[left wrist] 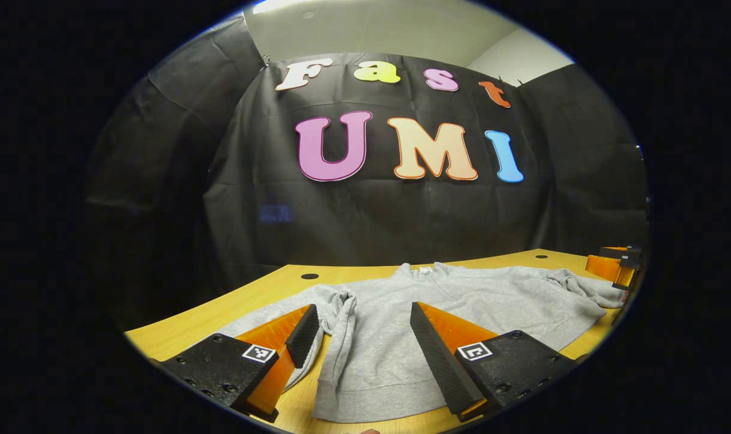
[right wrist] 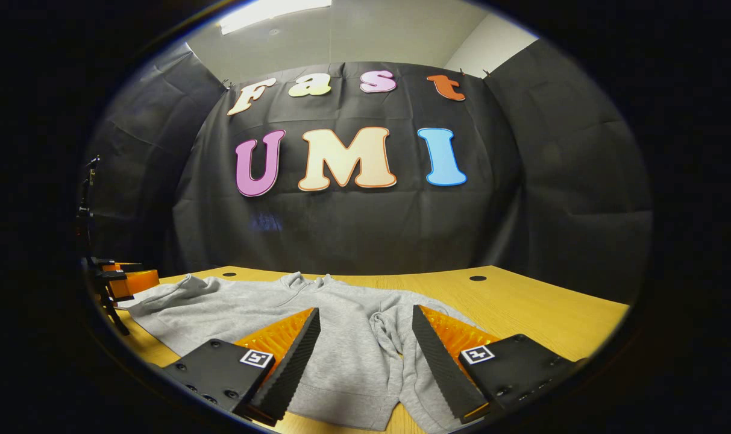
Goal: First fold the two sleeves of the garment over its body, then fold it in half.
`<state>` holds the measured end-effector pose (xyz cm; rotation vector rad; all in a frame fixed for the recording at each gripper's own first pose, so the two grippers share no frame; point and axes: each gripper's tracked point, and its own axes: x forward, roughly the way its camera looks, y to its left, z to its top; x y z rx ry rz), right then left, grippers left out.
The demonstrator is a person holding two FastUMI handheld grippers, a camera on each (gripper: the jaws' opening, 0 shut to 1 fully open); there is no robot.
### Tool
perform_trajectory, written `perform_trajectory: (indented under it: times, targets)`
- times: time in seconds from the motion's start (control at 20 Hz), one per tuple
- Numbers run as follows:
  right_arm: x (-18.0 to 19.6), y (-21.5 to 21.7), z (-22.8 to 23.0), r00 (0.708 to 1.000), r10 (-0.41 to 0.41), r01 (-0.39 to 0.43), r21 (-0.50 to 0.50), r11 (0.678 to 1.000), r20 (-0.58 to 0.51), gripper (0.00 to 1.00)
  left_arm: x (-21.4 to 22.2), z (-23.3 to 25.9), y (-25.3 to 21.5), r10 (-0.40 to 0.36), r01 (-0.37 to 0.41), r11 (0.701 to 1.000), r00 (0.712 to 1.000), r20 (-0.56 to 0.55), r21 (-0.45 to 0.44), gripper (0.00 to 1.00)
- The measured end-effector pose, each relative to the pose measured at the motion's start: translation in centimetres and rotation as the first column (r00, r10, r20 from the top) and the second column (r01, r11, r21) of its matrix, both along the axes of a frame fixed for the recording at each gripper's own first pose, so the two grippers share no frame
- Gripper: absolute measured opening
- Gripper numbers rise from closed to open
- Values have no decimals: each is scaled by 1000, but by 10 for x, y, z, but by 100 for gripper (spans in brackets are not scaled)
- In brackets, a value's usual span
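A grey sweatshirt (left wrist: 437, 301) lies flat on the wooden tabletop (right wrist: 540, 313), hem toward the near edge and collar toward the far edge by the black booth wall; laid out this way, body spread and front up, it leaves each sleeve free to be carried across, which suits the first step of the task. In the left gripper view the left sleeve (left wrist: 340, 325) runs down alongside the body toward the near edge, bunched and creased near the shoulder; in the right gripper view the right sleeve (right wrist: 401, 349) lies the same way on the other side, its cuff near the near edge; neither sleeve yet lies across the body, so I judge the folding has not begun.

The left gripper (left wrist: 362, 346) hangs low over the near edge with its jaws wide apart, straddling the left sleeve and part of the hem; nothing is held, and I cannot tell whether the tips touch the cloth. The right gripper (right wrist: 365, 352) sits likewise on its own side, jaws wide apart with the right sleeve and part of the body between them, holding nothing; it also shows far off at the right of the left gripper view, and the left one at the left of the right gripper view. Each seems placed to take its own sleeve.
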<state>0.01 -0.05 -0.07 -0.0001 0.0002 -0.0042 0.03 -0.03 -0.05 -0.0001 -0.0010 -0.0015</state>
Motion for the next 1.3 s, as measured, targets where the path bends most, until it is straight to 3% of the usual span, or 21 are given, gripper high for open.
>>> perform_trajectory:
  times: [0.9, 1.15, 1.3]
  targets:
    - [1, 3, 0, 1000, 24, -24, 13, 1000, -4, 96, 0, 0, 1, 0, 0, 1000, 1000, 0, 0, 94]
    - [-3, -25, 14, 999, -4, 11, 166, 986, -44, 97, -1, 1, 1, 0, 0, 1000, 1000, 0, 0, 93]
    - [-15, -63, 37, 998, -56, 60, 91, 994, -42, 97, -1, 0, 1, 0, 0, 1000, 1000, 0, 0, 94]
